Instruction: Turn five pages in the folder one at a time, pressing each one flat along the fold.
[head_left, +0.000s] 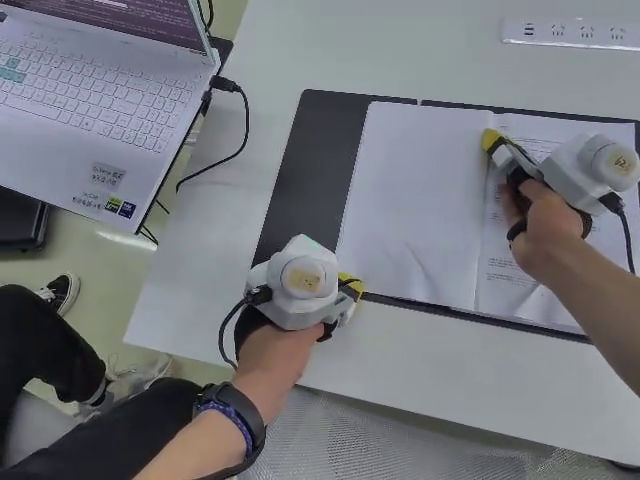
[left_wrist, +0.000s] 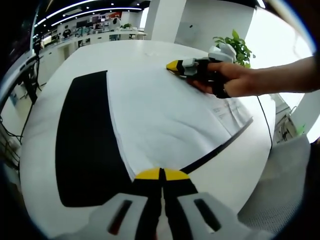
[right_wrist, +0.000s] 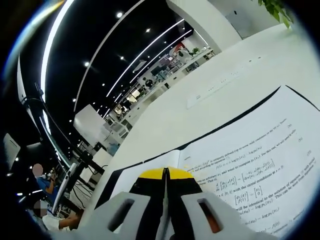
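Head view: the folder (head_left: 310, 160) lies open on the table (head_left: 400, 60), with the right gripper (head_left: 492, 142) at the far end of the fold (head_left: 475, 285). Left gripper view: the left gripper (left_wrist: 161, 173) is closed at the near edge of the page (left_wrist: 165, 115). Right gripper view: closed too; slide it slowly down the fold, pressing flat.

My 2 yellow-tipped white grippers (left gripper (head_left: 348, 290), right gripper (head_left: 492, 141)); 1 open black folder (head_left: 305, 170); 1 white laptop (head_left: 90, 90) by the tabletop (head_left: 400, 50) left edge; 1 white power strip (head_left: 570, 32), far edge.

Bright, even light, fisheye-warped edges
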